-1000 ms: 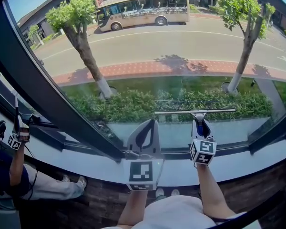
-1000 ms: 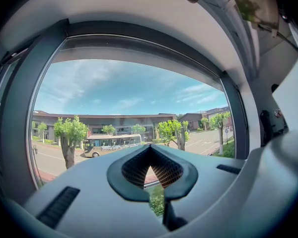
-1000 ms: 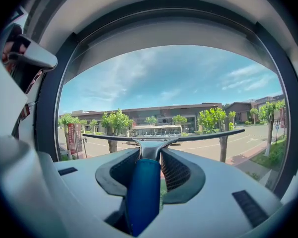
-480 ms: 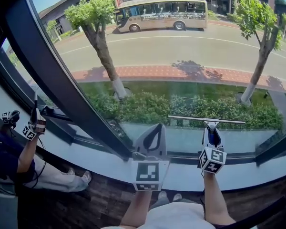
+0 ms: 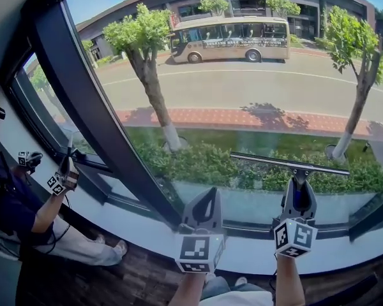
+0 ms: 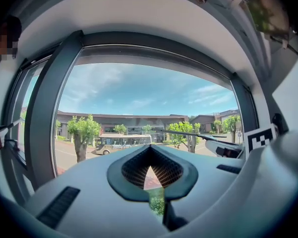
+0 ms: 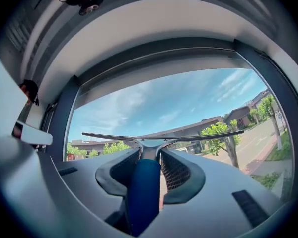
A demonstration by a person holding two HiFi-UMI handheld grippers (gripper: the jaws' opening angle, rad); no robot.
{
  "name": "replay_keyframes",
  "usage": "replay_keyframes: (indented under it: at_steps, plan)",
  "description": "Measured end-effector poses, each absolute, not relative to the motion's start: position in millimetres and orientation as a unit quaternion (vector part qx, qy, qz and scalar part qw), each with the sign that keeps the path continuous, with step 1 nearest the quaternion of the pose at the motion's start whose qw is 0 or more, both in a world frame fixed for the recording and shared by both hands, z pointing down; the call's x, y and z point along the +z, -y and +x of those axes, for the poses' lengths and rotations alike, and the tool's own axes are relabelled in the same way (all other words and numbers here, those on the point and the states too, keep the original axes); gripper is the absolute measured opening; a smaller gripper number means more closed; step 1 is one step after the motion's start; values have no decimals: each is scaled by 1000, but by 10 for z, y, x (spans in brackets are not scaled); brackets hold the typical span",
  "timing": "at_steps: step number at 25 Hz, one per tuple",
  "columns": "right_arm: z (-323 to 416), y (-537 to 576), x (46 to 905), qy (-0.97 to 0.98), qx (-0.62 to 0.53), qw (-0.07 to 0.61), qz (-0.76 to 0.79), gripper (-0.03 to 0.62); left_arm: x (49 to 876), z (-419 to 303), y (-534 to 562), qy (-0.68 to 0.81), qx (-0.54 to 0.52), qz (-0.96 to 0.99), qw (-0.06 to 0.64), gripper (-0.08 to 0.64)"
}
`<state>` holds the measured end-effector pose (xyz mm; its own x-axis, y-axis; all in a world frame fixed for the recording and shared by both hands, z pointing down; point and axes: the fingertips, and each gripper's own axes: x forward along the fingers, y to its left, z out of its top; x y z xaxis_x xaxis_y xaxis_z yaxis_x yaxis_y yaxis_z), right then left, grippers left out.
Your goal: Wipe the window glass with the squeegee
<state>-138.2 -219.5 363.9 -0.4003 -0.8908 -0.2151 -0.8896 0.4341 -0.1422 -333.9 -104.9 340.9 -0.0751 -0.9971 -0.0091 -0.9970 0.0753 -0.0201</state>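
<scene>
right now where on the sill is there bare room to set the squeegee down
The pale sill is bare between the left gripper and the right gripper, which holds the squeegee, and again right of it up to the dark frame. Left of the dark mullion it is crowded: another person sits there.

The window glass (image 5: pixel 242 88) lies unobstructed above the squeegee (image 5: pixel 289 162) blade and leftward to the dark slanting mullion (image 5: pixel 89 107), which bars passage to the neighbouring pane, where another person (image 5: pixel 16 212) occupies the room; the white sill (image 5: pixel 242 254) closes the bottom.
</scene>
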Motion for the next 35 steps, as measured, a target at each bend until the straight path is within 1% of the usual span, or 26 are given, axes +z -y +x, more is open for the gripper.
replay_keyframes:
  at_steps: [4,8,12,16,20,24,29,35]
  plan:
    - [-1649,2109,3006,-845,43,181,-501,137,3334,-3462,984,-734,4,-679,12,2]
    - [-1873,2134,2534,-837,63,221,-496,137,3464,-3639,951,-726,0,-687,29,2]
    - [-2210,2027,1759,-814,130,264,-501,137,3453,-3979,904,-711,-8,-703,34,2]
    - [-2677,1981,1030,-814,147,294,-478,137,3382,-4245,814,-695,-7,-718,38,2]
    - [-3246,1958,421,-813,174,293,-471,137,3393,-4613,823,-679,-11,-734,32,2]
    - [-3650,1945,-57,-816,181,293,-465,137,3367,-4895,867,-673,-16,-739,32,2]
    - [-3917,1947,-748,-802,216,280,-482,137,3364,-5088,931,-652,-16,-757,31,2]
    - [-4174,2030,-1327,-793,211,251,-513,137,3260,-5198,940,-637,-6,-770,37,2]
